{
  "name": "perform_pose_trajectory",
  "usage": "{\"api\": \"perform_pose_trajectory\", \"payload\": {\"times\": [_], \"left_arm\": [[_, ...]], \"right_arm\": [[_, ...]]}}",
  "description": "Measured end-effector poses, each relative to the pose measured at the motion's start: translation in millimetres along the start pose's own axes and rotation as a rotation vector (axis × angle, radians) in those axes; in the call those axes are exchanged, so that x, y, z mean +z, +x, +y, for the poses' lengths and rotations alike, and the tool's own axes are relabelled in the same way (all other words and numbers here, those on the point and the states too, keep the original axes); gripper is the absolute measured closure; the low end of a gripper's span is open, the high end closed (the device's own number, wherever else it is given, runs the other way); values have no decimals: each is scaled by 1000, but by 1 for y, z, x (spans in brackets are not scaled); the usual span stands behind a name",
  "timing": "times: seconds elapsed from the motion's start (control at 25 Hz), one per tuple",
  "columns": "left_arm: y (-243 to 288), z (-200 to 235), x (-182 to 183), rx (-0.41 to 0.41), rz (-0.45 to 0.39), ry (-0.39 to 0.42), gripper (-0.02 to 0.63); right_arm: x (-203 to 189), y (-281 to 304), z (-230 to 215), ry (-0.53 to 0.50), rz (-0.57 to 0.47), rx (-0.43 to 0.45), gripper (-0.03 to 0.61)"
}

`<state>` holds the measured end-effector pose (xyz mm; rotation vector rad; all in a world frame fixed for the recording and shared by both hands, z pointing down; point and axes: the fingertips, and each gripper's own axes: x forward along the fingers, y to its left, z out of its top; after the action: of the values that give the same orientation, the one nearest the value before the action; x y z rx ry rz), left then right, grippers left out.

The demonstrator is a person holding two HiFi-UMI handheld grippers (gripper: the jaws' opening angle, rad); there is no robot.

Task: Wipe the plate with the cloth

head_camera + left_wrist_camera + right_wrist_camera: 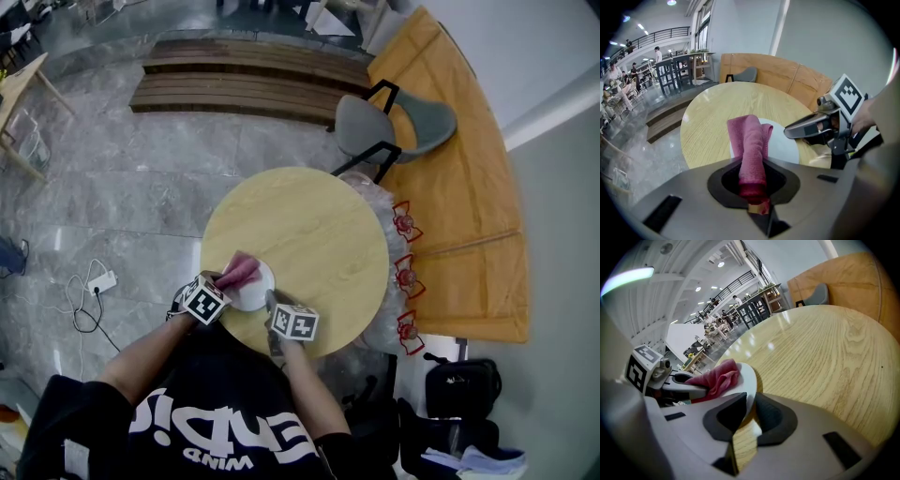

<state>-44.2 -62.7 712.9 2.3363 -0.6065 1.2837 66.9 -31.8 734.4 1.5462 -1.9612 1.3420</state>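
A white plate (258,292) sits near the front edge of the round wooden table (314,230). A pink cloth (239,271) lies on the plate's left part. My left gripper (223,284) is shut on the cloth (751,140), which drapes forward from the jaws onto the plate (790,146). My right gripper (273,302) is shut on the plate's rim (750,373), and the plate looks tilted up in the right gripper view. There the cloth (716,379) rests on the plate beside the left gripper (691,389). The right gripper (791,132) reaches in from the right in the left gripper view.
A grey chair (398,122) stands behind the table. A curved wooden bench (464,197) runs along the right, with plastic-wrapped items tied with red ribbon (405,225) against the table's right side. Wooden steps (244,80) lie at the back. A power strip (99,281) and a black bag (461,382) are on the floor.
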Motion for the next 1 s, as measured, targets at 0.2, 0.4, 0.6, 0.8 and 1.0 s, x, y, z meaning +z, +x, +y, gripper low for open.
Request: {"api": "perform_pose_trajectory", "payload": {"times": [0.2,0.4,0.6,0.8,1.0], "left_arm": [[-6,8,-1,4,6,-2,563],[-16,25,1,42,10,13,563],[-36,42,10,66,-22,-4,563],[-69,46,46,61,-159,-66,563],[-110,27,98,25,-325,-95,563]], "right_arm": [[-3,-3,-1,14,5,3,508],[-3,-12,-11,-9,15,-18,508],[11,-31,-23,18,-21,-45,508],[46,-62,5,-25,-116,24,511],[100,-103,53,-160,-258,82,534]]}}
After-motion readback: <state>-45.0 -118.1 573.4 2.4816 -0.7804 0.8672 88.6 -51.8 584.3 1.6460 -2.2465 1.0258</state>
